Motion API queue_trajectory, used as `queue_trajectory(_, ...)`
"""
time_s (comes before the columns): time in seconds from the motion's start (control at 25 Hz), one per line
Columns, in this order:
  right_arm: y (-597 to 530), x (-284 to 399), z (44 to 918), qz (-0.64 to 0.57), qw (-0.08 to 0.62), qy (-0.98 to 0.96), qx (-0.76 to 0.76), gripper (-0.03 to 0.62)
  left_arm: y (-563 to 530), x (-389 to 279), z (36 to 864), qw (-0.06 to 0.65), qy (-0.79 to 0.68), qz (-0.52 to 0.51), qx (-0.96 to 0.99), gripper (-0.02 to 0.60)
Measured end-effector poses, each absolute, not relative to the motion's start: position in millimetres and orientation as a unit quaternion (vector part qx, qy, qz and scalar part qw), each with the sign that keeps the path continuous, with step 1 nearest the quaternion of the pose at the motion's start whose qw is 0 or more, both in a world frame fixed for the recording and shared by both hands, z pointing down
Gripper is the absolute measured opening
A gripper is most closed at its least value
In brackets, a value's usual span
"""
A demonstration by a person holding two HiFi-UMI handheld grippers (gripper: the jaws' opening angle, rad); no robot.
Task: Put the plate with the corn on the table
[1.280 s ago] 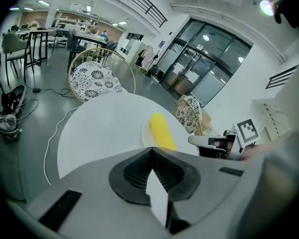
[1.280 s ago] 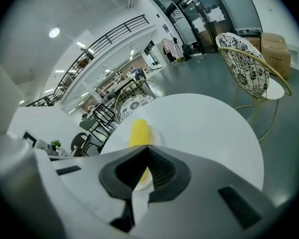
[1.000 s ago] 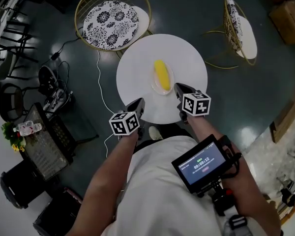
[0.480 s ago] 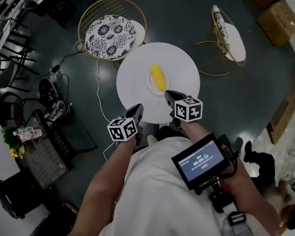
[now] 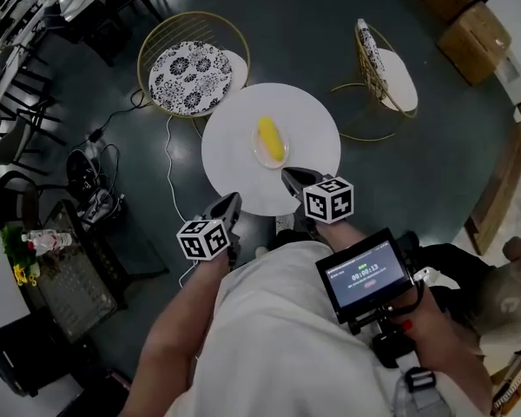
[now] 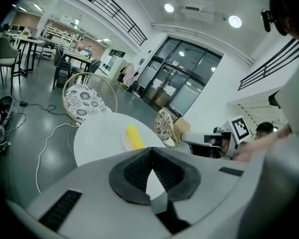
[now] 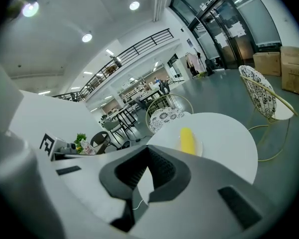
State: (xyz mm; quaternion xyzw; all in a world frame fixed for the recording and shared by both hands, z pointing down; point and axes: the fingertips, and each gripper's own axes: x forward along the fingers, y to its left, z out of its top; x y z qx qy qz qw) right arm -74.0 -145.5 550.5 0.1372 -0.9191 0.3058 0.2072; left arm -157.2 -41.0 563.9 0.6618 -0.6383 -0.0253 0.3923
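So the pale plate [image 5: 259,155] with yellow corn cob [image 5: 270,139] is on the round white surface [image 5: 232,176] ahead; left gripper [image 6: 150,151] and right gripper [image 7: 149,149] jaws closed, empty, probably done.

We cannot see the table's [image 5: 230,142] near edge behind the left gripper [image 5: 232,201] and right gripper [image 5: 289,175]; plate [image 5: 258,152] detail is too small.

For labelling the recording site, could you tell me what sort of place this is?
Probably a large open hall, such as a lobby or café area: a round white table, patterned wire-frame chairs, glass entrance doors and a railed mezzanine.
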Motion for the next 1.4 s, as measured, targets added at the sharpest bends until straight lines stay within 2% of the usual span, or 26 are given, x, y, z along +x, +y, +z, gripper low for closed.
queue_trajectory(0.68, -103, -40, 525, 0.286, 0.178, -0.932, 0.133, 0.006, 6, -140, 538, 0.351, -0.632, -0.019, 0.691, 0.006)
queue_trajectory(1.0, -99, -28, 527, 0.295, 0.175, -0.929, 0.141, 0.006, -6, -121, 537, 0.356, -0.614, -0.015, 0.705, 0.006)
queue_trajectory(1.4, -116, -38, 531, 0.303, 0.171, -0.927, 0.142, 0.006, -28, -128, 546, 0.369, -0.611, -0.012, 0.701, 0.006)
